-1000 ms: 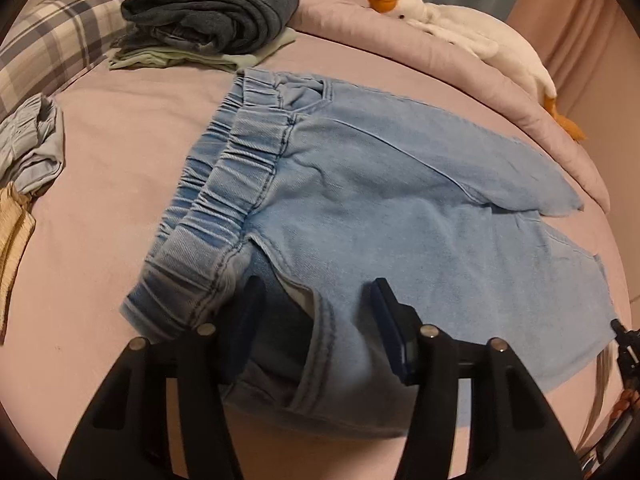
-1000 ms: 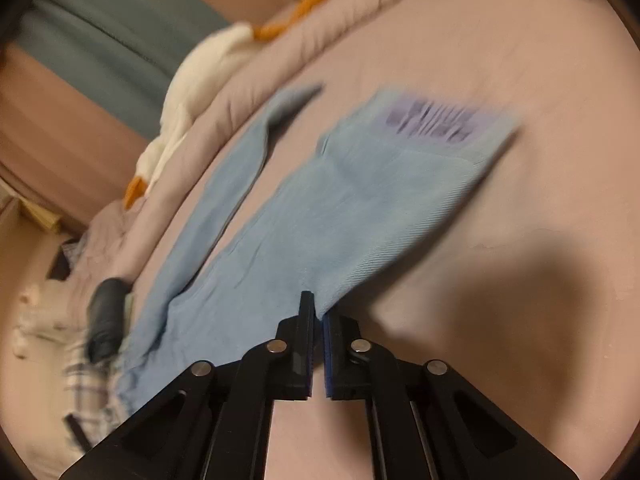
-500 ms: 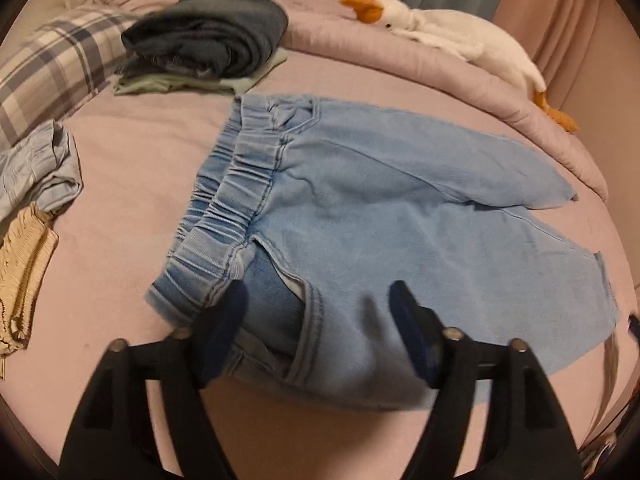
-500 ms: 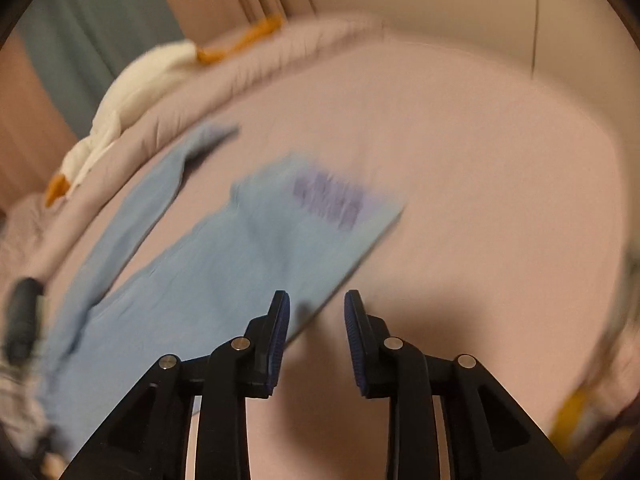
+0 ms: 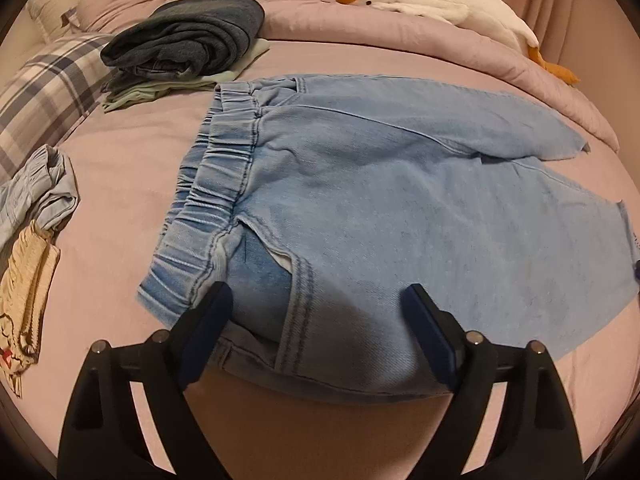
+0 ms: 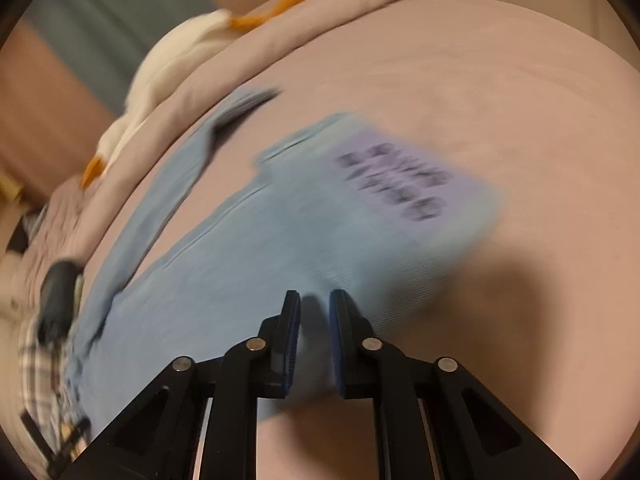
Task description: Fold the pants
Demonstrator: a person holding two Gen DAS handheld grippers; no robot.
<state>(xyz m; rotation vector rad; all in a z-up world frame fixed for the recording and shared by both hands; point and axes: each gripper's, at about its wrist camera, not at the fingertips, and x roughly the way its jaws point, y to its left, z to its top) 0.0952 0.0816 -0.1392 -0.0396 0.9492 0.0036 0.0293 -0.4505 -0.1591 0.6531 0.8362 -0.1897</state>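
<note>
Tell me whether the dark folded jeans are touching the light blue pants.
Apart. In the left wrist view, bare pink bedsheet shows between the dark folded jeans and the waistband of the light blue pants.

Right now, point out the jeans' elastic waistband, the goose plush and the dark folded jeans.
elastic waistband (image 5: 216, 184), left wrist view, gathered middle
goose plush (image 5: 436, 0), left wrist view, white body
dark folded jeans (image 5: 188, 36), left wrist view, top fold

We see a bed (image 5: 132, 152) under a pink sheet, a rolled pink duvet (image 5: 460, 46) along its far edge, and pink and blue-grey curtains (image 6: 92, 20) behind, in warm dim light.
</note>
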